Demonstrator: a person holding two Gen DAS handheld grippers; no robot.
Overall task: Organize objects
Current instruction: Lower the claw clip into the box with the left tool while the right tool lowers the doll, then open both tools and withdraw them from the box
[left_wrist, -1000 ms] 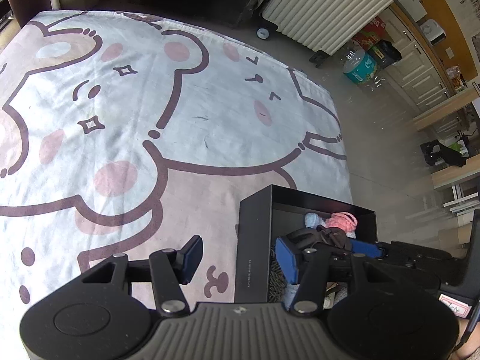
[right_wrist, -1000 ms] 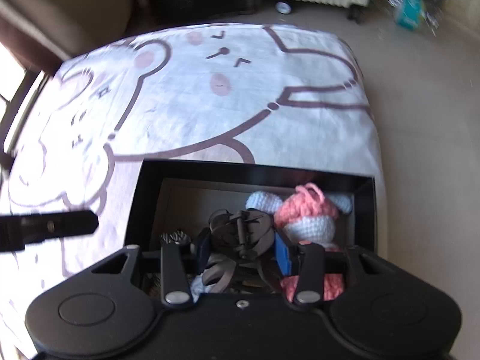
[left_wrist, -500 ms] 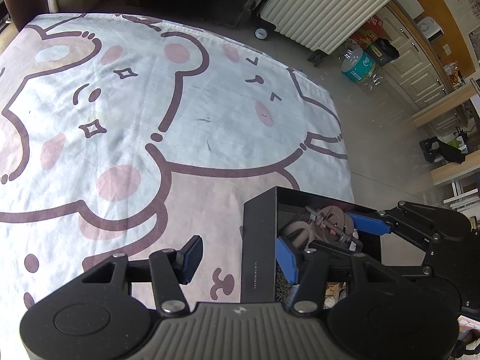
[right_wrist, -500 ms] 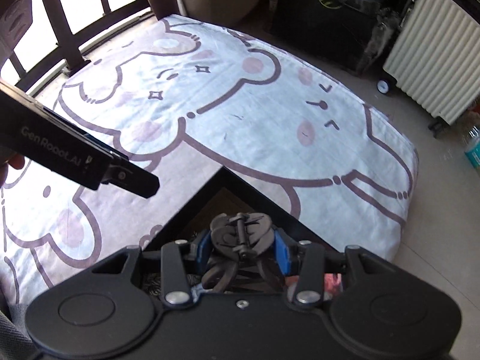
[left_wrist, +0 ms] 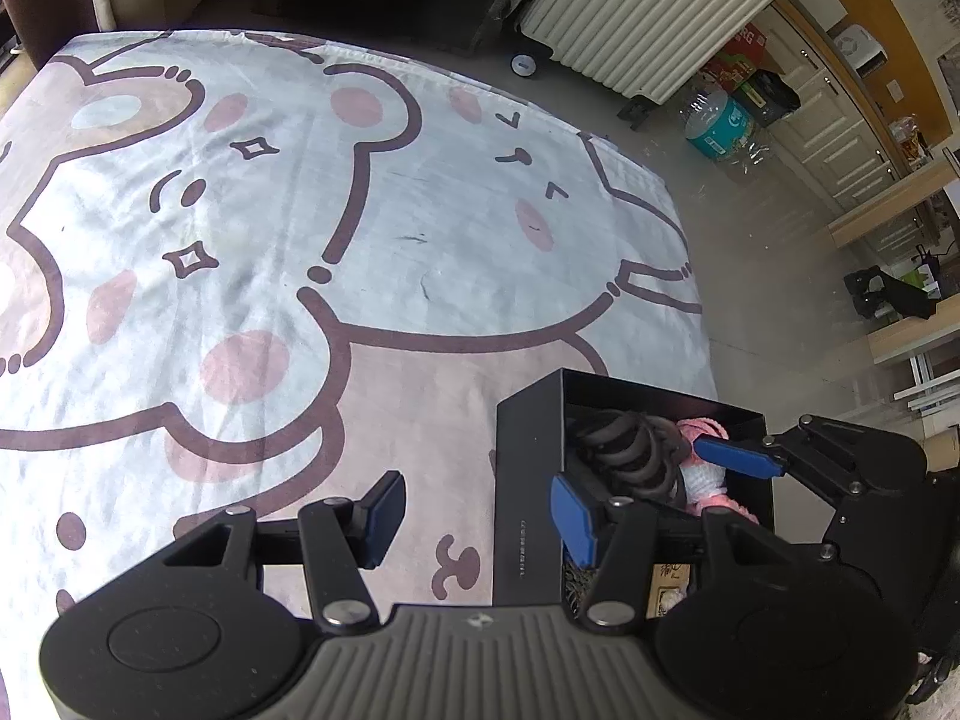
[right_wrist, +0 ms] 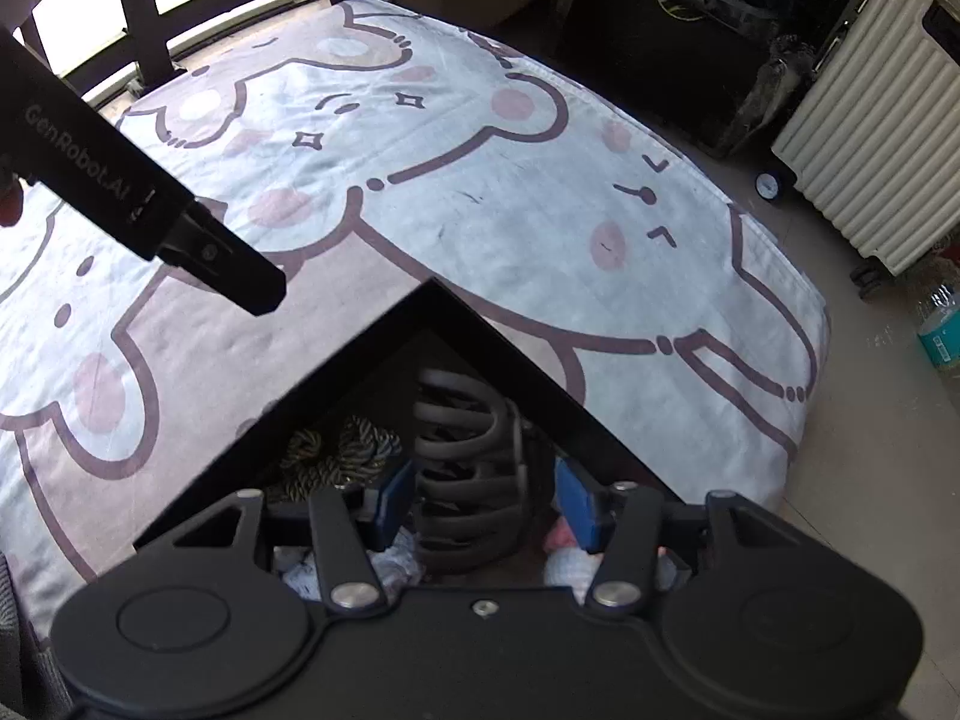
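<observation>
In black box (right_wrist: 480, 330), right gripper (right_wrist: 486, 495) releasing hair claw (right_wrist: 462, 456)

A lived-in home: a bed (left_wrist: 420, 228) under a cartoon bear-and-rabbit sheet (right_wrist: 480, 192) fills the near space. Beyond it on the tiled floor stands a cream ribbed suitcase (left_wrist: 648, 6), with white kitchen-style cabinets (left_wrist: 840, 138) far right and a barred window (right_wrist: 150, 6) far left.

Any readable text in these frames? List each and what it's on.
"GenRobot.AI": on the left gripper's black body, right wrist view.
Small print on the black box's side wall: too small to read.
Red carton by the radiator: partial letters, not legible.
Water jug label: blurred.
</observation>
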